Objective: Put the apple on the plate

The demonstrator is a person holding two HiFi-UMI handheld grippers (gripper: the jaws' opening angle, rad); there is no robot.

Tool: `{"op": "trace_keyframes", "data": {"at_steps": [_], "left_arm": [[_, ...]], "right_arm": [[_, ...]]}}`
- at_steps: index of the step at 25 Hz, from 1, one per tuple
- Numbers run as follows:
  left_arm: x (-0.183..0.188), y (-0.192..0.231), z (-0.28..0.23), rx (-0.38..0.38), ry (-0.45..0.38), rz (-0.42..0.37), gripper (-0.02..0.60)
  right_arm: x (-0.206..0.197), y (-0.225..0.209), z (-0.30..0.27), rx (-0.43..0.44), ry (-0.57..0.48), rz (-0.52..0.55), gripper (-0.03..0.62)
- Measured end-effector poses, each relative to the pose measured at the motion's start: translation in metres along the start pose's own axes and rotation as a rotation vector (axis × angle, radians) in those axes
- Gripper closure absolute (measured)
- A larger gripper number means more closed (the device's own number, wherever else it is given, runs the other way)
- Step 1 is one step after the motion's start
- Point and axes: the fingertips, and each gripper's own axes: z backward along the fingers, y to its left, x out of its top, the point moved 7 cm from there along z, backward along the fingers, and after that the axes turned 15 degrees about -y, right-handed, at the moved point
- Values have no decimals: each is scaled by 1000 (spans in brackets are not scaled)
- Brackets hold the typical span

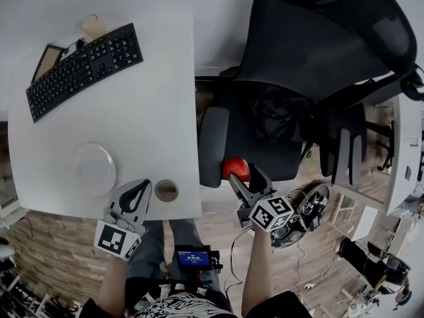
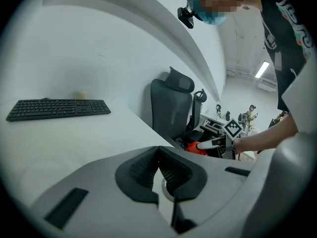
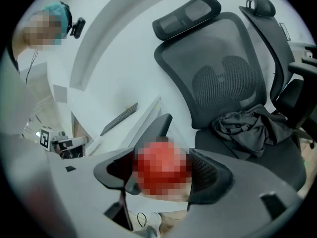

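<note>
A red apple (image 1: 236,169) lies at the front edge of the black office chair's seat (image 1: 278,158), to the right of the white table (image 1: 152,111). My right gripper (image 1: 245,179) reaches it from the near side. Its jaws stand wide open around the apple (image 3: 162,171), one on each side and neither plainly pressing. The white plate (image 1: 95,169) rests empty near the table's front left. My left gripper (image 1: 138,192) hovers over the table's near edge just right of the plate, shut with nothing in it (image 2: 159,155). The left gripper view also catches the apple (image 2: 194,146) far off.
A black keyboard (image 1: 83,70), a small dark tablet (image 1: 48,61) and a pale cup (image 1: 91,24) lie at the table's far side. A round metal-rimmed disc (image 1: 166,190) is set near the front edge. Dark cloth (image 3: 247,128) is crumpled on the chair seat. An armrest (image 1: 212,144) stands beside the apple.
</note>
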Motion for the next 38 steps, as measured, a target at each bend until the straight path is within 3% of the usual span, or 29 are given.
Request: {"op": "trace_keyframes", "data": {"at_steps": [7, 12, 25, 38], "left_arm": [[1, -2, 2, 5, 3, -1, 566], [3, -3, 5, 19, -7, -3, 566], [46, -4, 24, 58, -109, -82, 566], [106, -2, 69, 125, -227, -174, 566]], "right_arm": [[-2, -10, 8, 19, -110, -228, 263], [9, -3, 11, 64, -190, -319, 263], [50, 60, 5, 180, -225, -253, 263], [104, 139, 7, 350, -329, -340, 263]]}}
